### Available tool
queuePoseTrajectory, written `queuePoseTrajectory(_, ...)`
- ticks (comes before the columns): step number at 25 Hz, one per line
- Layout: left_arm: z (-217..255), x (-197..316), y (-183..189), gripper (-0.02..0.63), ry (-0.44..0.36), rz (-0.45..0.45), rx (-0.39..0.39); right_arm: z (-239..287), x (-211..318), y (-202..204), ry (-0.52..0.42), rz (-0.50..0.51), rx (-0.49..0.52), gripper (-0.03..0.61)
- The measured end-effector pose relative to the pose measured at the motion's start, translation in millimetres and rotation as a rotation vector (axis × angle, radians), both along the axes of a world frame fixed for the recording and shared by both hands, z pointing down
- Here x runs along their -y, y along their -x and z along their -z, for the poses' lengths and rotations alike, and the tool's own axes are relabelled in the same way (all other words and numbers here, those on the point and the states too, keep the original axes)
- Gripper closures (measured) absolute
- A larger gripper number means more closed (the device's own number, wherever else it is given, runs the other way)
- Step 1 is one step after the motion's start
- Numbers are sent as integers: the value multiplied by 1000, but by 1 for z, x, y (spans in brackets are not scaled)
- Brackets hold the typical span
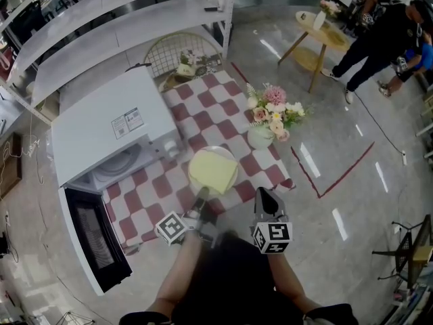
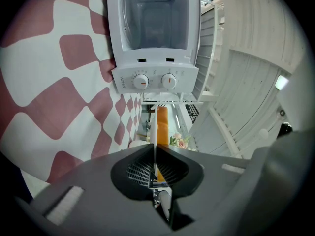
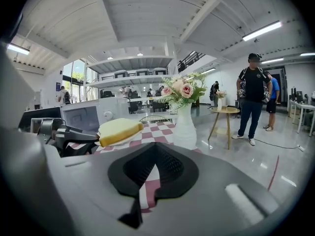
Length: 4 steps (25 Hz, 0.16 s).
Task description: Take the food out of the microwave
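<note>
A white plate point(image 1: 223, 156) carrying a yellow slab of food point(image 1: 212, 170) hangs over the red-checked cloth point(image 1: 216, 114), just right of the white microwave point(image 1: 108, 137). The microwave's door point(image 1: 95, 246) hangs open and its cavity point(image 2: 152, 23) holds nothing. My left gripper point(image 1: 201, 196) is shut on the plate's near rim. In the left gripper view the rim point(image 2: 155, 132) shows edge-on between the jaws, with the food point(image 2: 162, 124) beside it. My right gripper point(image 1: 262, 193) hovers to the right of the plate, shut with nothing in it. The right gripper view shows the food point(image 3: 119, 130) to its left.
A white vase of pink flowers point(image 1: 260, 135) stands on the cloth right of the plate. A wire basket point(image 1: 181, 56) and white shelves point(image 1: 101, 19) lie beyond. A round wooden table point(image 1: 318, 36) and two people point(image 1: 385, 36) are at the far right, past red floor tape point(image 1: 338, 181).
</note>
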<state>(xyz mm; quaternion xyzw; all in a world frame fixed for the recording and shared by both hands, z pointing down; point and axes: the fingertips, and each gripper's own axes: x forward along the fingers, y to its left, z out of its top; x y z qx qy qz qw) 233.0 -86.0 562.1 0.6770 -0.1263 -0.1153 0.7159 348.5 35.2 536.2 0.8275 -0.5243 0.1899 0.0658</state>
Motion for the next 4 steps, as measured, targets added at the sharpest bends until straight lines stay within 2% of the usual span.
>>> queuePoseTrajectory(4, 0, 0, 0, 589, -6, -5, -3, 1, 1, 0, -3, 1, 2, 580)
